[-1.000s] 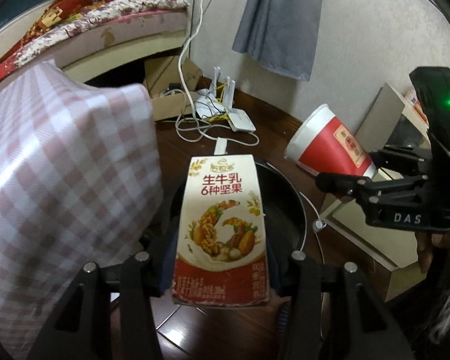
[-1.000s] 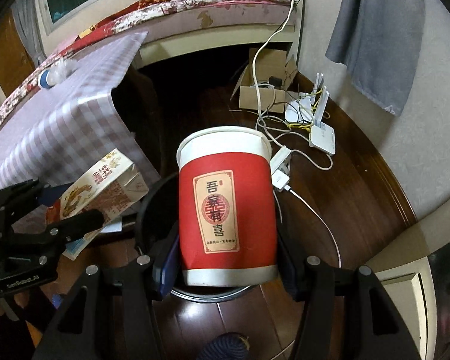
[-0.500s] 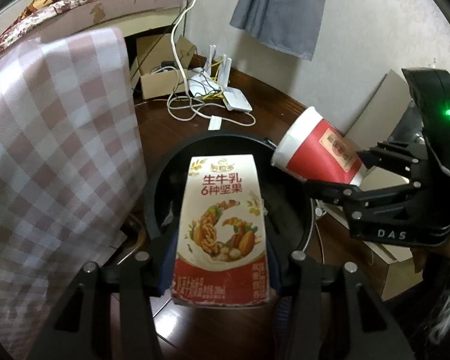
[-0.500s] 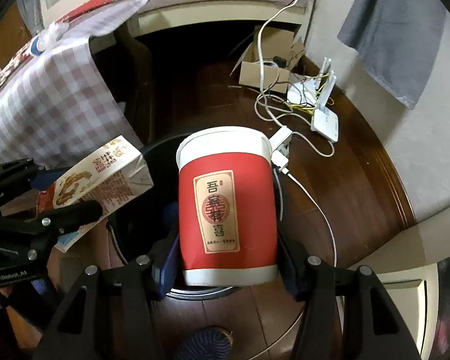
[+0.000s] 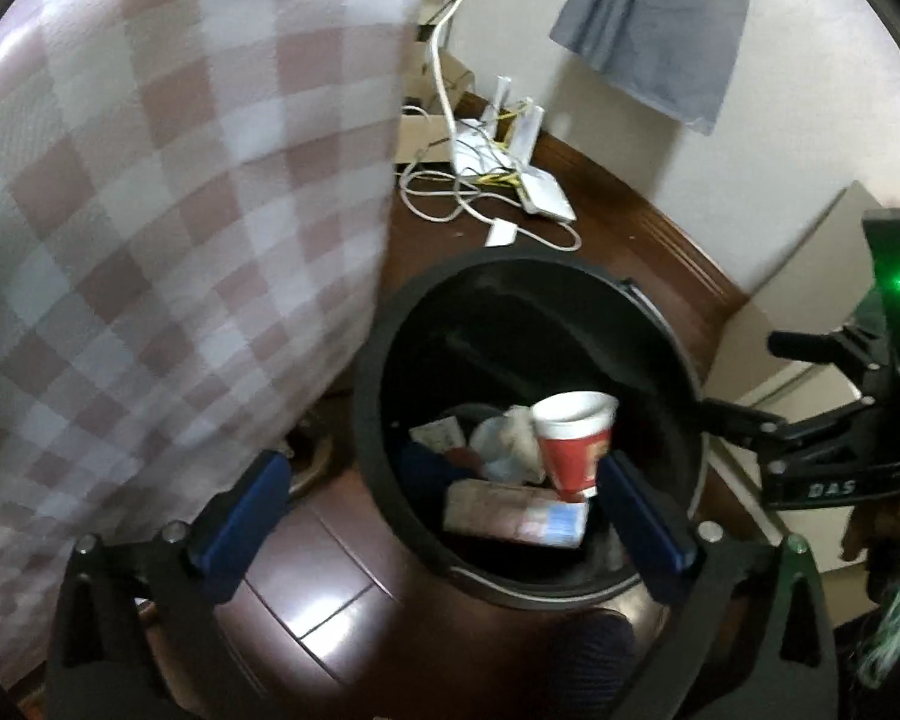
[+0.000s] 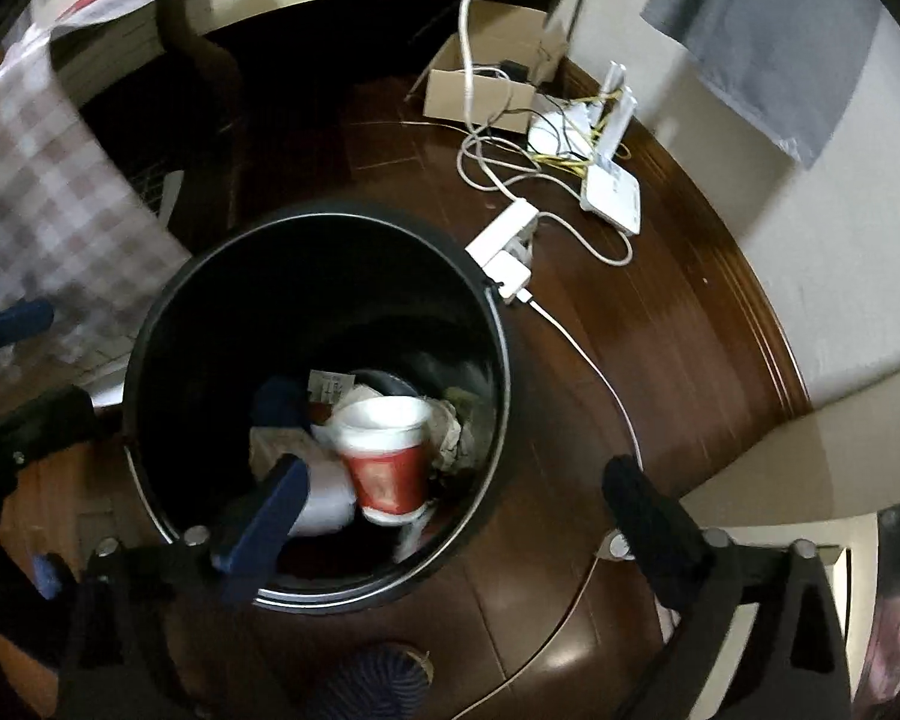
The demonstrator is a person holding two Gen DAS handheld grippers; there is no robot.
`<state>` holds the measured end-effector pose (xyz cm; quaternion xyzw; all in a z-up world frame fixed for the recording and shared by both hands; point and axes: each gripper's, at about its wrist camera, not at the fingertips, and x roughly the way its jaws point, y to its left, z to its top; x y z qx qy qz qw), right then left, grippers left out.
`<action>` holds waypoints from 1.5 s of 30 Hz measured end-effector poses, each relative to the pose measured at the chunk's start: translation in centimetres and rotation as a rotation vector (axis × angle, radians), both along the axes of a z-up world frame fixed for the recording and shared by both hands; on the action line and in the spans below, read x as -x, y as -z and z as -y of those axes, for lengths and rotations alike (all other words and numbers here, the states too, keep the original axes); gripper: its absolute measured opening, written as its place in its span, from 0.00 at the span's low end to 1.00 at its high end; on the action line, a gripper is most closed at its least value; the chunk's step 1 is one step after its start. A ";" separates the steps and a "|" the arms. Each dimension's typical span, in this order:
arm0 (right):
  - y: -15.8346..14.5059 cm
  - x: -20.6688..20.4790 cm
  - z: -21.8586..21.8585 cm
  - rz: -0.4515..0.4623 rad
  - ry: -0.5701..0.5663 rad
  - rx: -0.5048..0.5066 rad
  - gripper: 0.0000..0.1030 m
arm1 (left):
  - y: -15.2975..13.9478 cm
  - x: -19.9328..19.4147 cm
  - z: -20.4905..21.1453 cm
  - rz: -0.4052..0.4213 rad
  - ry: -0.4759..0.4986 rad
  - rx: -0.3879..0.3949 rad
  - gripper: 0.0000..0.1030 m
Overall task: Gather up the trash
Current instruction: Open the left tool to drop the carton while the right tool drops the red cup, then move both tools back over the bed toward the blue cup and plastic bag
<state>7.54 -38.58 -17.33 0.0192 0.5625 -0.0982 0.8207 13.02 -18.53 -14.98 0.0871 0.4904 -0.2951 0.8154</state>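
Looking down, you have both the left claw (image 5: pixel 444 516) and the right claw (image 6: pixel 462 510) just opened wide and empty over the black bin (image 5: pixel 378 360), where the red cup (image 5: pixel 573 444) leans toward 12 o'clock beside the flat carton (image 5: pixel 510 513).

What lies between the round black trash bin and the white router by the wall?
In the right wrist view, a white power strip sits by the round black trash bin rim, with looped white cables on dark wood floor before the white router.
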 end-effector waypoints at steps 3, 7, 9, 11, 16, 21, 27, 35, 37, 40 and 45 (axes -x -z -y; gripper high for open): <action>0.1 0.0 -0.4 -0.001 -0.013 0.020 0.99 | 0.3 0.1 0.1 0.004 -0.003 -0.006 0.99; -0.1 -0.3 -0.8 0.000 -0.022 0.022 0.99 | 0.0 0.3 0.2 0.025 -0.002 -0.014 0.99; -0.4 -0.3 -1.1 0.009 -0.030 0.025 0.99 | -0.4 0.3 0.1 0.032 -0.008 -0.012 0.99; -0.9 -0.5 -1.5 0.019 -0.039 0.028 0.99 | -0.8 0.4 -0.6 0.038 -0.014 -0.010 0.99; -2.2 -0.5 -2.3 0.046 -0.058 0.036 0.99 | -1.8 0.6 -1.0 0.070 -0.033 -0.015 0.99; -3.6 -0.2 -3.1 0.073 -0.072 0.038 0.99 | -3.0 0.9 -1.9 0.088 -0.048 -0.008 0.99; -5.3 0.2 -4.5 0.106 -0.095 0.046 0.99 | -5.0 1.6 -3.3 0.122 -0.067 0.004 0.99; -9.6 0.8 -6.7 0.201 -0.115 0.069 0.99 | -9.2 2.5 -6.8 0.213 -0.139 0.041 0.99; -10.8 0.9 -7.1 0.234 -0.119 0.059 0.99 | -10.3 2.6 -7.6 0.235 -0.157 0.049 0.99; -12.2 0.8 -7.9 0.273 -0.133 0.063 0.99 | -11.8 2.5 -9.2 0.266 -0.188 0.063 0.99; -14.6 -0.5 -10.6 0.339 -0.180 0.064 0.99 | -13.4 1.5 -12.2 0.298 -0.253 0.071 0.99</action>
